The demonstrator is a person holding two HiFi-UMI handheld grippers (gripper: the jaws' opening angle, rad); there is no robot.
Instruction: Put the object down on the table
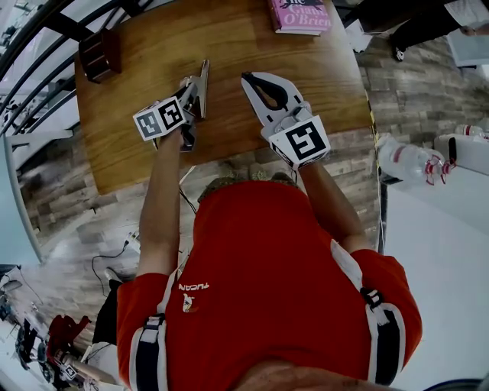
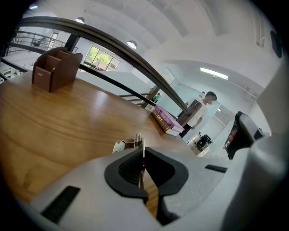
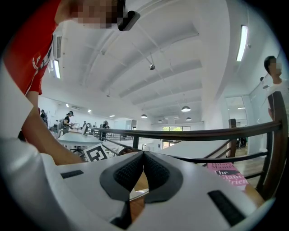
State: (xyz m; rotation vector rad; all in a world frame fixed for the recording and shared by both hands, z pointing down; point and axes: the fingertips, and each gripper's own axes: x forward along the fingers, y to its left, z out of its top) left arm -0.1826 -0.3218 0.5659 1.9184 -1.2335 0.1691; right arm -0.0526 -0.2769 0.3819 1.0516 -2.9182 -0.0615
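My left gripper [image 1: 194,90] is shut on a thin flat metal piece [image 1: 203,85] and holds it edge-up over the middle of the wooden table [image 1: 137,145]. In the left gripper view the metal piece [image 2: 142,152] stands edge-on between the pressed jaws of the left gripper [image 2: 141,158], with a pale end [image 2: 120,145] poking out beyond them. Whether it touches the tabletop I cannot tell. My right gripper [image 1: 249,78] hovers just to its right, shut with nothing in it. In its own view the right gripper [image 3: 143,155] has its black pads meeting.
A brown wooden holder [image 1: 99,53] stands at the table's far left corner. A pink book [image 1: 299,15] lies at the far right edge. A dark railing [image 2: 135,54] runs behind the table. A plastic bottle [image 1: 409,162] lies on a white surface to the right.
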